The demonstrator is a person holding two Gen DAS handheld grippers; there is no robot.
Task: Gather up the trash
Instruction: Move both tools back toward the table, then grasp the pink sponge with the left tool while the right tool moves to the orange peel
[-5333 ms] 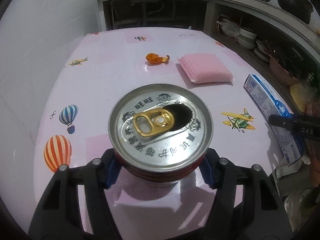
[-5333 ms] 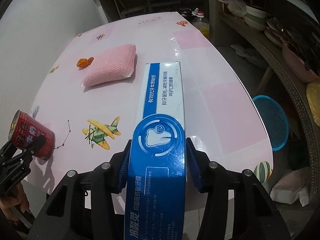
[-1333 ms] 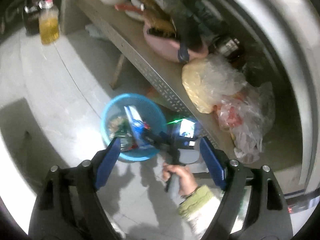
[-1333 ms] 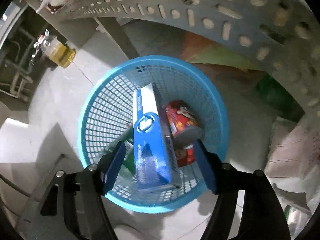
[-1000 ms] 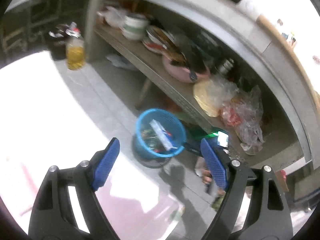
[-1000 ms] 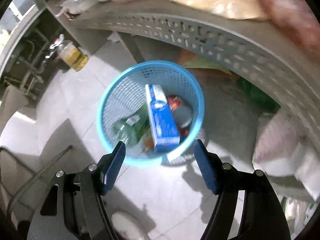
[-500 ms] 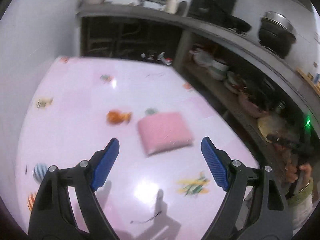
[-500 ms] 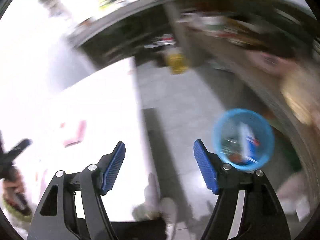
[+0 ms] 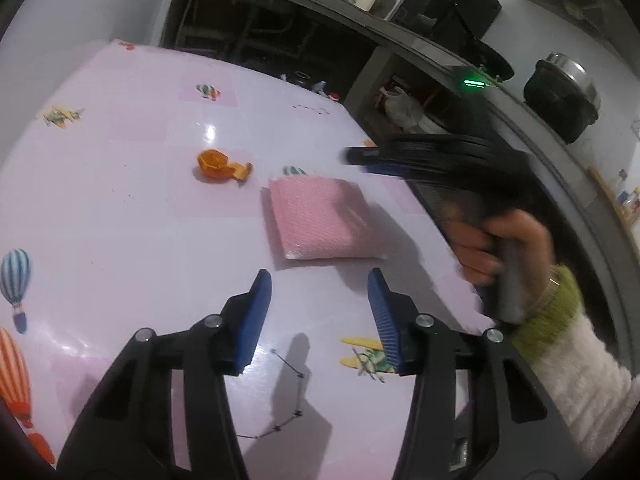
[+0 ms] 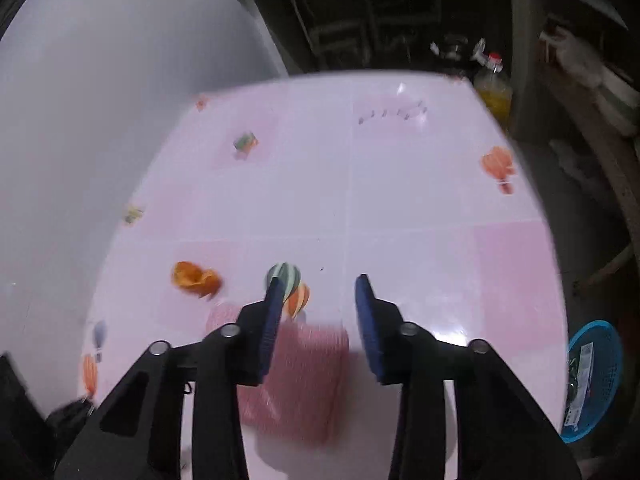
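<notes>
An orange peel (image 9: 221, 166), curled and torn with a small flap to one side, lies flat on the pink table (image 9: 120, 220) just beside the pink sponge (image 9: 320, 220), apart from it. The sponge is a flat, textured rectangular pad lying on the table nearer the table's edge than the peel. On the floor beyond the table's edge stands a blue mesh basket (image 10: 600, 380), upright, with a blue-and-white box (image 10: 580, 384) inside.

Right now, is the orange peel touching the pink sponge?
Apart. The left wrist view shows bare tablecloth between the peel and the sponge.
</notes>
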